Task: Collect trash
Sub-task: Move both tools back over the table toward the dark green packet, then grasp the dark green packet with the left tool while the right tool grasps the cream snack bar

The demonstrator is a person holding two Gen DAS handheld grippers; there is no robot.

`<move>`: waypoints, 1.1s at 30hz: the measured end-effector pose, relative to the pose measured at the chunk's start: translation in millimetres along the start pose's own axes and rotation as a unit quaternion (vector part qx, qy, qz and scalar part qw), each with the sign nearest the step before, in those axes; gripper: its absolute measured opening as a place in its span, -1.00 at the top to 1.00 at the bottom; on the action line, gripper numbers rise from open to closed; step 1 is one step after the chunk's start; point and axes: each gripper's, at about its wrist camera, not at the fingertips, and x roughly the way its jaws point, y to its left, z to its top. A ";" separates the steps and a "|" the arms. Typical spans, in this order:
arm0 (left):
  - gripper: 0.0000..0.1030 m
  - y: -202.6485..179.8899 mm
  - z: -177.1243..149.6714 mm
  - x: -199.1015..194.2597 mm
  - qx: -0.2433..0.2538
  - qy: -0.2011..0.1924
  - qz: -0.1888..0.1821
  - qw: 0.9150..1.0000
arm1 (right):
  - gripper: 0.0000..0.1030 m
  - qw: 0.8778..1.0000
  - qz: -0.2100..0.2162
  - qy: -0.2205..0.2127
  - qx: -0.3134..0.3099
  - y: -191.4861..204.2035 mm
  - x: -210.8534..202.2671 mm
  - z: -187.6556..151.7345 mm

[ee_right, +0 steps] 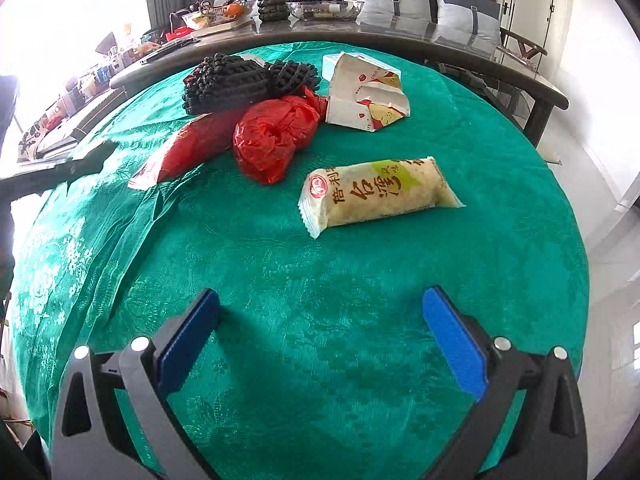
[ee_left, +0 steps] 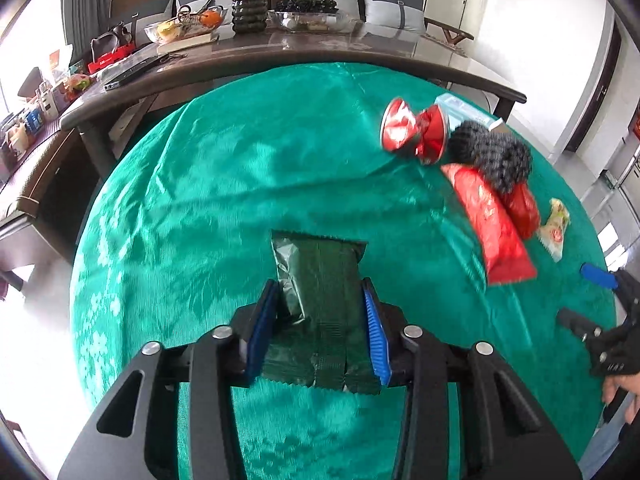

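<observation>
My left gripper point(ee_left: 320, 292) is shut on a dark green wrapper point(ee_left: 320, 272), which sticks forward over the green tablecloth point(ee_left: 224, 184). To the right lie a crushed red can point(ee_left: 414, 130), a black mesh bundle point(ee_left: 492, 152), a long red wrapper point(ee_left: 492, 224), a red plastic bag point(ee_left: 522, 210) and a pale snack packet point(ee_left: 554, 232). My right gripper point(ee_right: 320, 300) stands open low over the cloth with nothing between its fingers; the left wrist view shows the right gripper point(ee_left: 582, 298) at the table's right edge. Ahead of it lie the snack packet point(ee_right: 376, 194), red bag point(ee_right: 276, 136), red wrapper point(ee_right: 188, 148), mesh bundle point(ee_right: 240, 80) and a white paper carton point(ee_right: 364, 96).
A long dark table point(ee_left: 360, 56) curves behind the round one, carrying glass bowls point(ee_left: 184, 28), a potted plant point(ee_left: 250, 12) and small clutter. Cushioned seating point(ee_right: 400, 0) lines the back wall. A person's hand point(ee_left: 620, 392) shows at the lower right.
</observation>
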 end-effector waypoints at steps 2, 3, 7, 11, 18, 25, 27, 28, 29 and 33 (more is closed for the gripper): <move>-0.13 -1.7 -6.6 1.8 0.003 -0.002 0.006 1.000 | -0.91 1.000 0.000 0.000 0.000 0.0 -0.1 -0.1; -0.28 -3.3 -8.6 2.6 0.003 -0.005 0.006 1.000 | -0.91 1.000 0.000 0.000 0.000 -0.1 0.0 -0.1; -0.70 -8.8 -10.2 7.4 0.011 0.000 0.023 1.000 | -0.91 1.000 0.000 0.000 0.001 0.1 0.6 0.6; -0.89 -7.1 -8.4 12.5 0.007 0.010 0.024 1.000 | -0.91 1.000 0.003 -0.002 0.004 -1.7 -0.7 -0.1; -0.90 -7.8 -8.7 14.0 0.008 0.011 0.024 1.000 | -0.90 0.982 0.078 -0.015 0.171 -38.0 -9.7 6.4; -0.90 -7.5 -8.6 14.0 0.008 0.011 0.024 1.000 | -0.25 0.970 -0.001 -0.009 0.241 -38.7 20.4 55.7; -0.90 -7.6 -8.6 14.0 0.008 0.011 0.024 1.000 | -0.24 0.971 -0.022 -0.005 0.238 -36.8 28.7 68.4; -0.90 -7.5 -8.6 14.0 0.008 0.011 0.024 1.000 | -0.14 0.974 -0.029 -0.002 0.225 -34.2 33.5 73.5; -0.90 -7.5 -8.6 14.0 0.008 0.011 0.024 1.000 | 0.16 0.979 -0.035 0.003 0.200 -28.8 36.5 77.5; -0.90 -7.8 -8.5 13.9 0.008 0.011 0.023 1.000 | 0.56 0.994 -0.053 0.002 0.098 -22.2 33.9 67.2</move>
